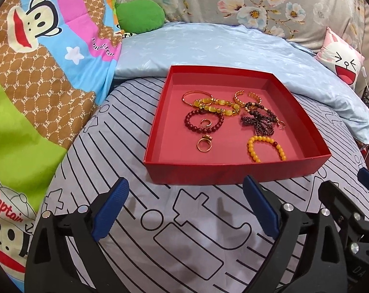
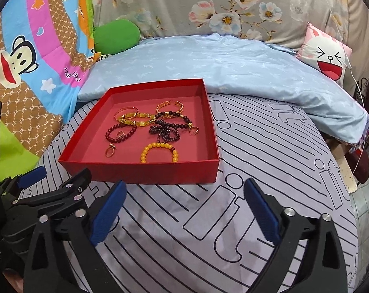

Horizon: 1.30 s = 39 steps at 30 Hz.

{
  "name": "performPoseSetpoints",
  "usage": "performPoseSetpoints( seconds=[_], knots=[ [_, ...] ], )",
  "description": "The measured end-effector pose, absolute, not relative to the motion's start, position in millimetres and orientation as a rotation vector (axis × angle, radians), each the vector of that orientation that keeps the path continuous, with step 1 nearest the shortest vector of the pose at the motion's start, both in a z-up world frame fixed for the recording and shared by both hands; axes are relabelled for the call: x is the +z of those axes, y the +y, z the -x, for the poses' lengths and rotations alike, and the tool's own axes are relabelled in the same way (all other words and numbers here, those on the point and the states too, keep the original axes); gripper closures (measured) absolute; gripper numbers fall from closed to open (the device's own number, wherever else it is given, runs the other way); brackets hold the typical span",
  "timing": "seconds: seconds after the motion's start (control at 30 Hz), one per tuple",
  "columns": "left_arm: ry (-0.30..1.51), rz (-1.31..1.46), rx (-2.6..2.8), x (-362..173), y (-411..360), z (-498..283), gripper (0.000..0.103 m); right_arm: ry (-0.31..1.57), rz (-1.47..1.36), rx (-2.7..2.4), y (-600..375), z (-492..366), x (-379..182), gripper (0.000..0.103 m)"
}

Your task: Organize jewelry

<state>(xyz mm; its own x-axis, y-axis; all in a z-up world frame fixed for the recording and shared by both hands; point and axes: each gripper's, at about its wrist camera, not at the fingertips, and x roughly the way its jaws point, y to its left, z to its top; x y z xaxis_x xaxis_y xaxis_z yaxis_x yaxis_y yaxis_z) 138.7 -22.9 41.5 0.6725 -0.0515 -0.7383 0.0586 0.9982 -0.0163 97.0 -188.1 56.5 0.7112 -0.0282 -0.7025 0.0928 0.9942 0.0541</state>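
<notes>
Both grippers stand with jaws spread wide and nothing between them: the left gripper (image 1: 184, 207) and the right gripper (image 2: 185, 207) hover side by side over the striped grey sheet (image 2: 269, 171), just short of the red box (image 1: 208, 171). From the left wrist the box lies at twelve to one o'clock, from the right wrist at eleven. Inside it lie the yellow bead bracelet (image 1: 267, 146) at five o'clock, a gold ring (image 1: 204, 144) at six, a dark red bead bracelet (image 1: 204, 119) centre-left, and tangled gold bangles (image 1: 245, 97) toward twelve.
</notes>
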Motion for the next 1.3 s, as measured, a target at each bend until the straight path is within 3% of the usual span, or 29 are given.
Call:
performPoseSetpoints(
  seconds=[1.3],
  knots=[
    [0.853, -0.021, -0.043, 23.0, -18.3, -125.2, 0.013, 0.791, -0.087, -0.099, -181.3, -81.8, 38.9, 0.007]
  ],
)
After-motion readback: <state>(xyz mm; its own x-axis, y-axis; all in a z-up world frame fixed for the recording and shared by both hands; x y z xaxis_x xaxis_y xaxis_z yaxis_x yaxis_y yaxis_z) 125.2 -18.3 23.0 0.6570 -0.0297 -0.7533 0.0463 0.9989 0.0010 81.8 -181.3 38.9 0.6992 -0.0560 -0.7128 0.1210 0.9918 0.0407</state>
